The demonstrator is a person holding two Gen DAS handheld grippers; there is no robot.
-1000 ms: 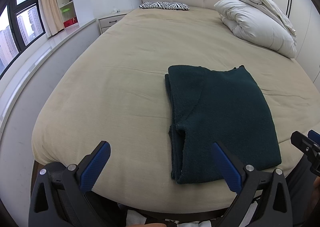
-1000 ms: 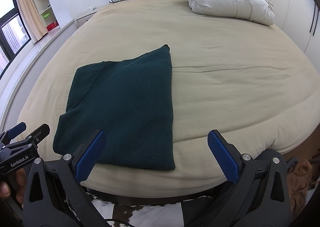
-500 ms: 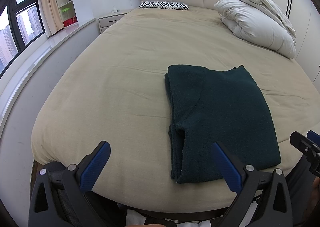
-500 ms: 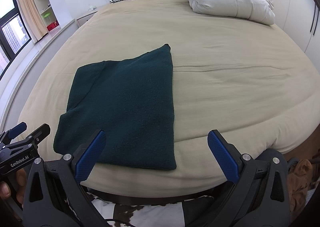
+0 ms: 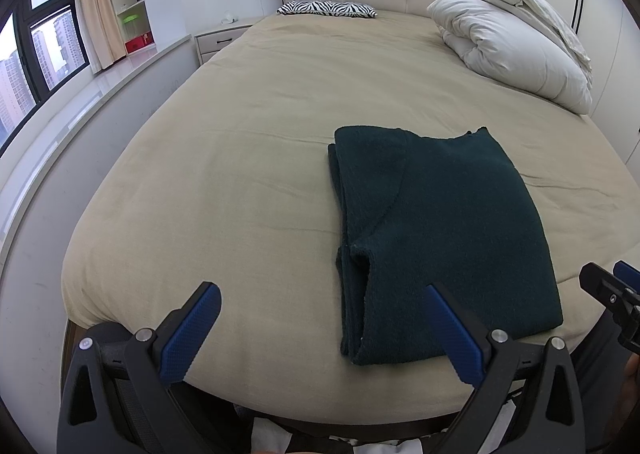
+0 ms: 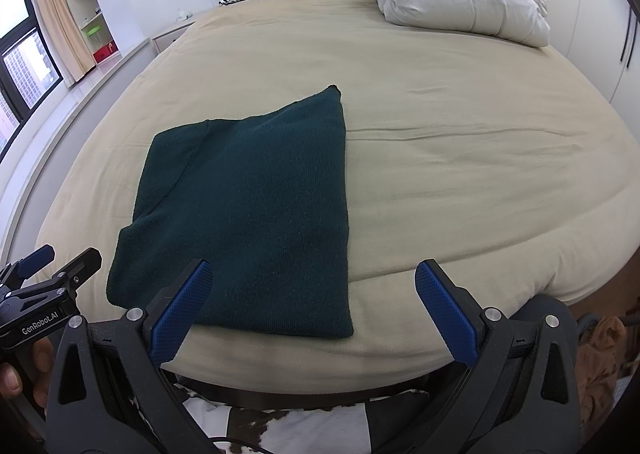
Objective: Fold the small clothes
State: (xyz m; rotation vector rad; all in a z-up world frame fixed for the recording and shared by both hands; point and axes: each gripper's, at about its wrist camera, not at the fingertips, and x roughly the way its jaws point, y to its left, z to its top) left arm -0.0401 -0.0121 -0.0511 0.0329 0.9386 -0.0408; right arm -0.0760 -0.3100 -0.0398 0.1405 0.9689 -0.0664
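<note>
A dark green knitted garment (image 5: 436, 230) lies folded into a flat rectangle on the beige bed (image 5: 248, 158), near the front edge; it also shows in the right wrist view (image 6: 248, 206). My left gripper (image 5: 320, 334) is open and empty, held off the bed's front edge, left of the garment. My right gripper (image 6: 316, 310) is open and empty, held in front of the garment's near right corner. Each gripper shows at the edge of the other's view.
A white rolled duvet (image 5: 516, 50) lies at the bed's far right. A zebra-print pillow (image 5: 328, 8) lies by the headboard. A nightstand (image 5: 220, 40), a window ledge and shelves stand to the left. Wardrobe doors stand to the right.
</note>
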